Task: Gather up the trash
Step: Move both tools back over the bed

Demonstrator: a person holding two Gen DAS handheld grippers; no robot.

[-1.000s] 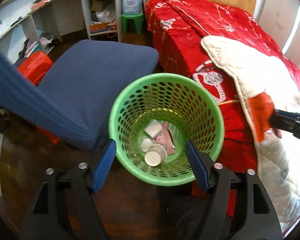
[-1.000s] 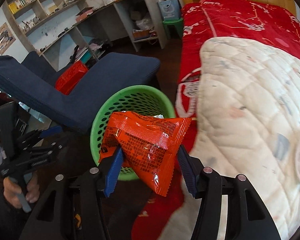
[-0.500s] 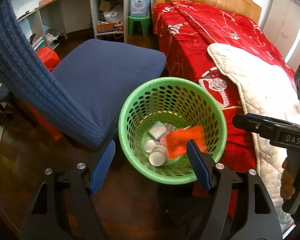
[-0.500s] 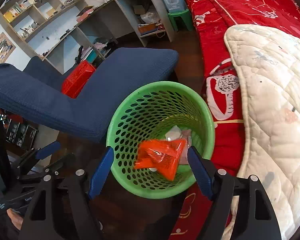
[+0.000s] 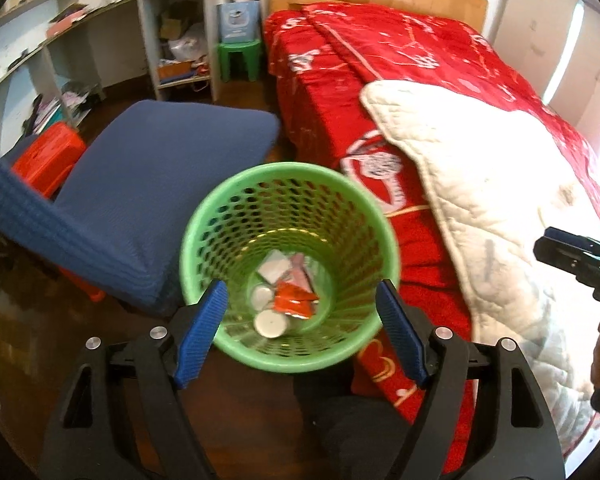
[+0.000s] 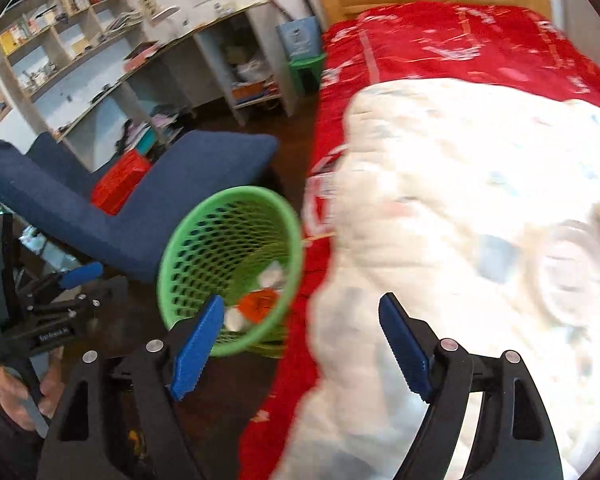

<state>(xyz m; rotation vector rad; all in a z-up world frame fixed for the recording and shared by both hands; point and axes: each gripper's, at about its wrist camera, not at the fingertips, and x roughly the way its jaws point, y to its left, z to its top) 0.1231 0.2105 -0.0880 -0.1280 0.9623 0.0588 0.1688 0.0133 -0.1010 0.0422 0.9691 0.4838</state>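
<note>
A green perforated trash basket [image 5: 220, 216] stands on the dark wood floor between the chair and the bed; it also shows in the right wrist view [image 6: 180, 248]. At its bottom lie an orange snack packet [image 5: 294, 302], white round lids [image 5: 269, 323] and white and pink scraps. My left gripper [image 5: 302, 332] is open and empty just above the basket's near rim. My right gripper [image 6: 300, 344] is open and empty over the bed's edge, to the right of the basket. The orange packet [image 6: 258, 305] shows inside the basket there too.
A blue chair [image 5: 160, 168] stands left of the basket. A bed with a red cover [image 5: 380, 72] and a white quilt [image 5: 492, 184] fills the right. White round pieces [image 6: 568, 260] lie blurred on the quilt. Shelves, a red box [image 5: 48, 156] and a green stool [image 5: 240, 58] stand behind.
My right gripper opened and dropped the orange packet into the basket, then swung right over the quilt. My left gripper stayed open over the basket.
</note>
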